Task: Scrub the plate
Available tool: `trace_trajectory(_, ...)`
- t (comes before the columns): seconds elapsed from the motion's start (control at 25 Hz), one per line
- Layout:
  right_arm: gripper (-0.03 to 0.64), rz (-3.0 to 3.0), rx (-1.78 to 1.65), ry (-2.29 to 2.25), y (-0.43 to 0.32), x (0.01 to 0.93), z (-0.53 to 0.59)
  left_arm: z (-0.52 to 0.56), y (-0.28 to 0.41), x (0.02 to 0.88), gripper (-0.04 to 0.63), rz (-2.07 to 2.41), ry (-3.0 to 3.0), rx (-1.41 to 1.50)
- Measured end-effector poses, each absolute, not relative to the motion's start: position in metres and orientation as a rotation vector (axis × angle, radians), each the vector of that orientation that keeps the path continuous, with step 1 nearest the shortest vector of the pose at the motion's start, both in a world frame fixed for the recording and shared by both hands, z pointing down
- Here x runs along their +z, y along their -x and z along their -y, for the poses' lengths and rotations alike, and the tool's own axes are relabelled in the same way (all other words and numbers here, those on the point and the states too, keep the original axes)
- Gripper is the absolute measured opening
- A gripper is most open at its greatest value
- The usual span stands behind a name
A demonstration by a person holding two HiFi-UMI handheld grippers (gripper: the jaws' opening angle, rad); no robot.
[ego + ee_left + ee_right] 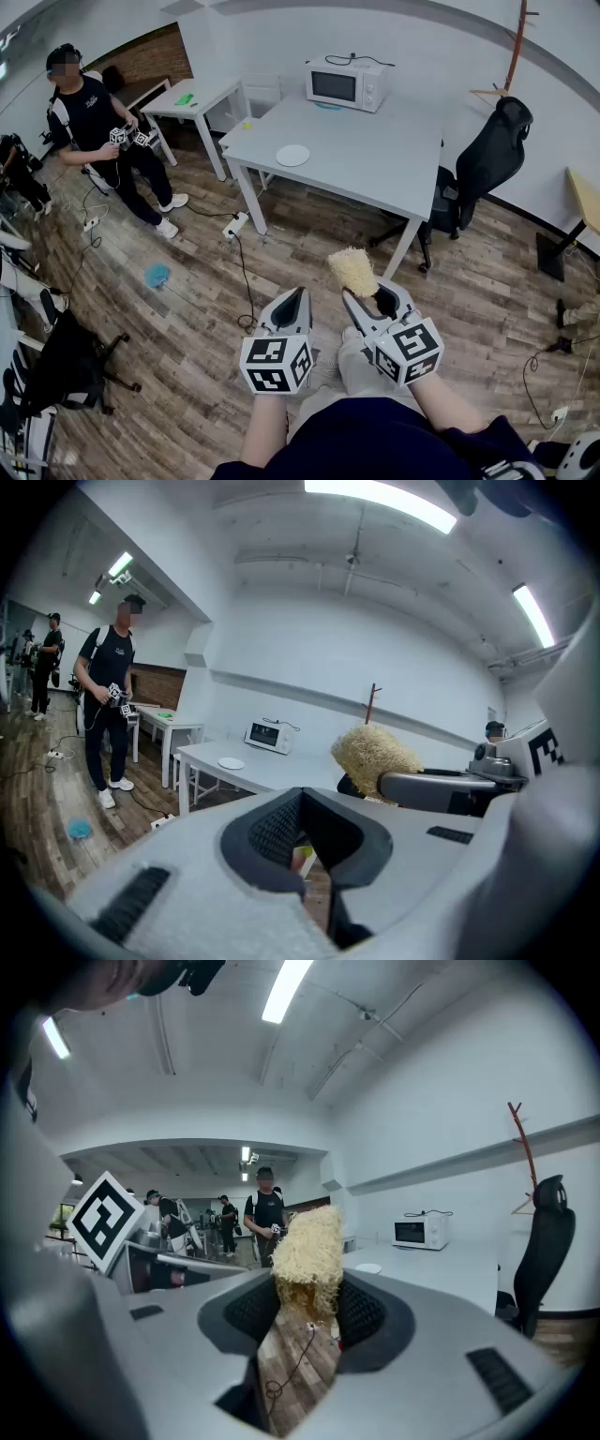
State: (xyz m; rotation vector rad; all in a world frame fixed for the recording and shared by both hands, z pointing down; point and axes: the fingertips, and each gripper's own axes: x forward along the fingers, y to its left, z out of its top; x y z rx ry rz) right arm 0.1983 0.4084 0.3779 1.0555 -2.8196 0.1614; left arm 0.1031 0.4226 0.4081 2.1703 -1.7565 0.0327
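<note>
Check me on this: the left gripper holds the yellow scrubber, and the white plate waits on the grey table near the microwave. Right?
Not quite: the right gripper holds the scrubber, as the right gripper view shows. The left gripper has its fingers shut on nothing. The plate does wait on the table near the microwave.

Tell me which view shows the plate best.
The head view: the plate shows from above as a whole white disc on the grey table. Both gripper views catch it only as a small far-off sliver, nearly edge-on.
</note>
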Motion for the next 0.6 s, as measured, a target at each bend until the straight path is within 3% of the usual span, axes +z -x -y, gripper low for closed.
trace_trajectory(0.6, 0.175, 2.853, 0.16, -0.991, -0.169, 0.375, -0.38, -0.392, -0.074, 0.416, 0.014, 1.783, -2.158, 0.065)
